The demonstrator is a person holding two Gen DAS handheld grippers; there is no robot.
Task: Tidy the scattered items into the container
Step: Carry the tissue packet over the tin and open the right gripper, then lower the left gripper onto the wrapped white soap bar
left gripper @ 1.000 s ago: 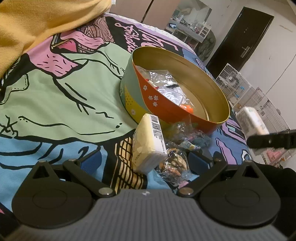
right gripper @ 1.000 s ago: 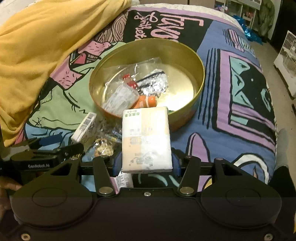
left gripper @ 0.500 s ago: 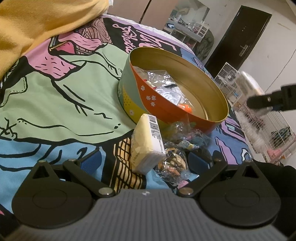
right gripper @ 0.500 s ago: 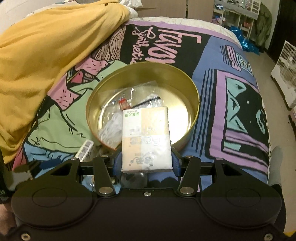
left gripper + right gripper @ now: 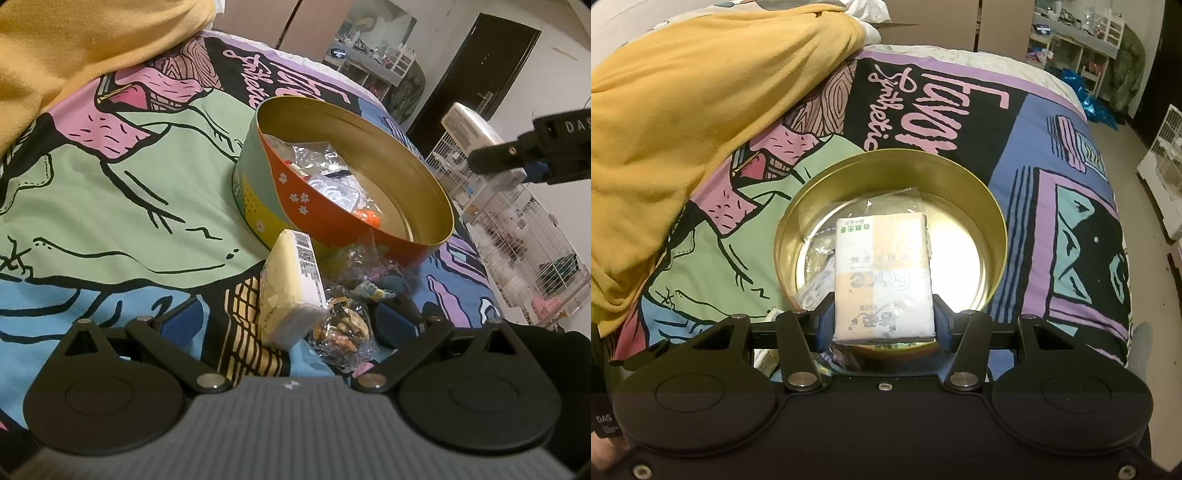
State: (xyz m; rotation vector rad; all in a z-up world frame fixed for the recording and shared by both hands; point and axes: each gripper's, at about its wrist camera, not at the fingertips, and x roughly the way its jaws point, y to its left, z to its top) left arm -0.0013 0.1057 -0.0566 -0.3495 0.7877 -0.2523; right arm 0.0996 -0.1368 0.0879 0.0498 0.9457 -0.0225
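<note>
Holding the tissue pack (image 5: 882,277) flat between its blue pads, the right hand-held gripper (image 5: 884,321) has it clamped by the two long sides, with most of the pack sticking out ahead of the fingers and hanging above the open round tin (image 5: 993,221). The tin sits on the bed (image 5: 1071,221) toward its middle, on the printed cover, and already holds a few clear-wrapped bits along its left side; the gold floor on the right looks bare.

To my eye the step in hand is the drop. Doing it well means bringing the pack lower and well inside the rim before letting go, since a release from this height could let it tip on the near wall and slide back onto the cover. Aiming at the bare right half of the floor would keep it from perching on the crinkly wrappers.

Outside the tin, just against its near wall, a second yellowish tissue pack (image 5: 291,291) stands on edge, with a clear snack bag (image 5: 343,325) beside it and more wrappers behind. The left hand-held gripper (image 5: 288,321) hovers over these with its jaws wide and nothing pinched. A yellow blanket (image 5: 683,110) is heaped at the bed's left edge, well apart from the tin.
</note>
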